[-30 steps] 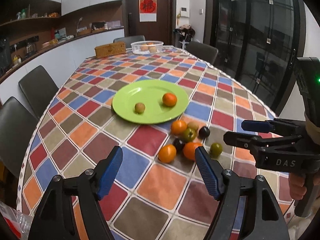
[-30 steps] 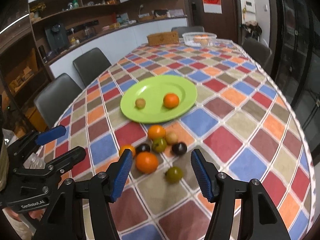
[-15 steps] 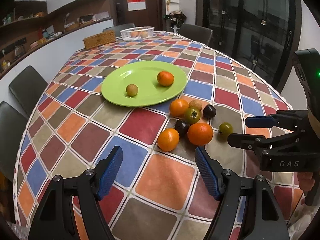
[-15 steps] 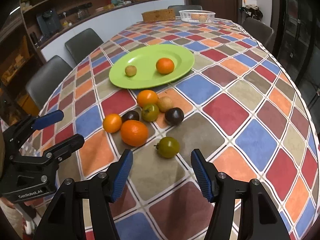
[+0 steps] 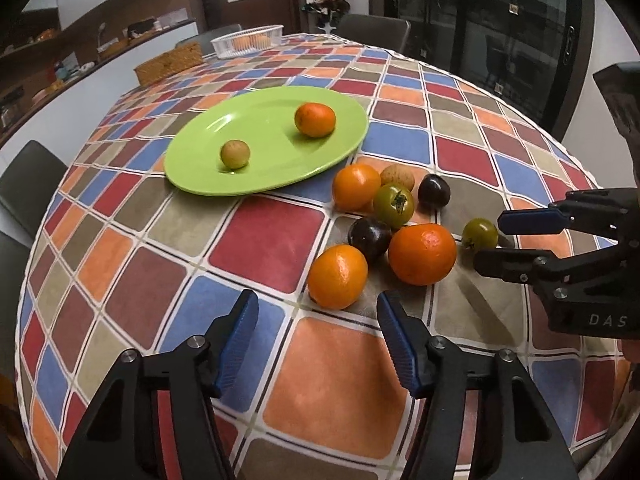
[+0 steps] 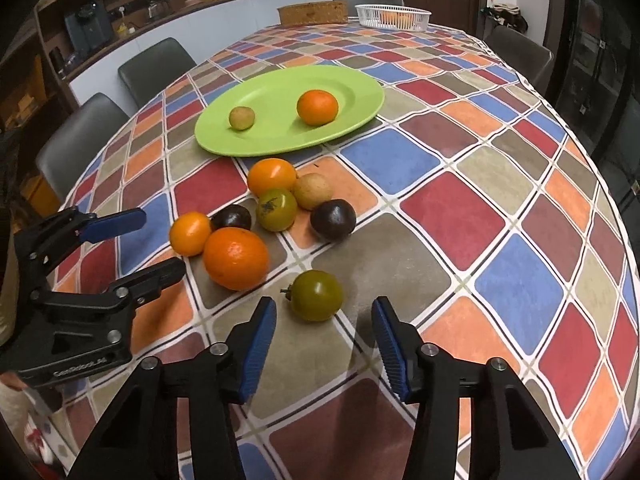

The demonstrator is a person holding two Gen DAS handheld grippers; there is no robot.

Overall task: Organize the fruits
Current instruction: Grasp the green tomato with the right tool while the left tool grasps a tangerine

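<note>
Both hand-held grippers have dropped toward the loose fruit on the checkered desk (image 5: 264, 240), jaws closing, empty: left hand-held gripper (image 5: 318, 334) nears a small orange mandarin (image 5: 337, 276), right hand-held gripper (image 6: 324, 334) a green tomato (image 6: 316, 295); pickups toward the round green plate (image 6: 276, 136) look imminent.

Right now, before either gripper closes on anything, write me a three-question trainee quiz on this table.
1. How many fruits lie on the green plate?
2. True or false: the right gripper already clamps the green tomato.
3. Which fruit lies just ahead of the left gripper? A) small orange B) dark plum C) brown fruit

Key: 1. Two. 2. False; its jaws are closing, but the tomato sits ahead of the pads, untouched. 3. A.
</note>
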